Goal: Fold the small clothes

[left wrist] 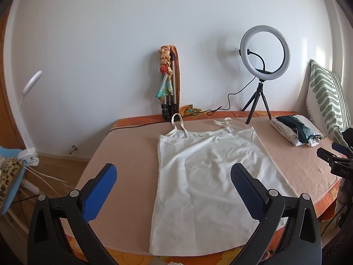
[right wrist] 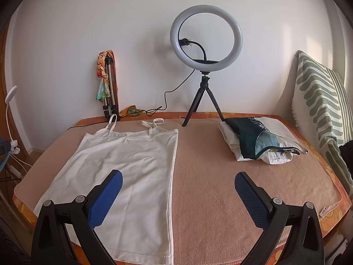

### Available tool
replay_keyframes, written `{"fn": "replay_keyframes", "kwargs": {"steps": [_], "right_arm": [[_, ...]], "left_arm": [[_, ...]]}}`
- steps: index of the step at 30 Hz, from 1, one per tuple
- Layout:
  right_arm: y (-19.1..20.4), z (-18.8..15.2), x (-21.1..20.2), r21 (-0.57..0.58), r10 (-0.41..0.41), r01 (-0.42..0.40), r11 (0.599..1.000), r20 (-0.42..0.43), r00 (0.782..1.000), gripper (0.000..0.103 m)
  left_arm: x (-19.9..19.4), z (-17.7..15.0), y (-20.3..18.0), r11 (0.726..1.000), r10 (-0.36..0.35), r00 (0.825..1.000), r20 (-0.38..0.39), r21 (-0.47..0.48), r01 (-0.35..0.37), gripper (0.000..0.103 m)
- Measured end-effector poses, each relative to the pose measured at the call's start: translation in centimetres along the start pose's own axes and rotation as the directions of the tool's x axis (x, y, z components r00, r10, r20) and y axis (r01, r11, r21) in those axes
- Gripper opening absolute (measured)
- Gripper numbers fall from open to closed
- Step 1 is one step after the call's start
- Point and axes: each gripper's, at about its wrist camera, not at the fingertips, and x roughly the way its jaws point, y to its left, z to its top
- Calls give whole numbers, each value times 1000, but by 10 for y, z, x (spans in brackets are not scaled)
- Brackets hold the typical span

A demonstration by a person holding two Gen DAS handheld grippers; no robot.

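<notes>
1. Blue-padded and spread wide apart, the left gripper (left wrist: pixel 174 174) is held above the near part of the white camisole (left wrist: pixel 205 176); nothing is gripped between its fingers.
2. Equally wide apart, the right gripper (right wrist: pixel 178 183) is held empty over the camisole's right edge and the bare blanket beside it.
3. The white camisole (right wrist: pixel 123 165) is seen spread flat on the beige blanket (right wrist: pixel 220 176), hem towards the grippers and straps towards the wall; no fold is visible in it, so this garment is judged not yet begun.
4. A few soft wrinkles are seen across its middle, and one strap is looped loosely at the far end.
5. Well apart to the right, a stack of folded clothes (right wrist: pixel 260 139) is laid near the striped cushion (right wrist: pixel 322 101); white pieces under a dark green one are seen, judged to be work already done.
6. Behind, a ring light (right wrist: pixel 206 37) on its small tripod is stood by the wall.
7. What is left, by this judgement: the camisole must be folded and put with the stack; whether more garments wait cannot be told.
</notes>
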Motion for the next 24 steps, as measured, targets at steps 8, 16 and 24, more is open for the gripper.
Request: {"fn": "replay_keyframes", "kwargs": {"steps": [8,16,24], "right_arm": [[0,0,1,-2,-3,3,1000,-3,1000,102],[0,0,1,-1,-3,3,1000,-4,1000,102],[1,-1,2,0,-6,6,1000,-4,1000,102]], "left_arm": [[-4,4,-1,1000,-2,1000,10,4,2,103],[-5,-1,-3,1000,-1,1000,17,3,1,103],[-5,-1,-3,1000,1,1000,17,3,-1,103]]}}
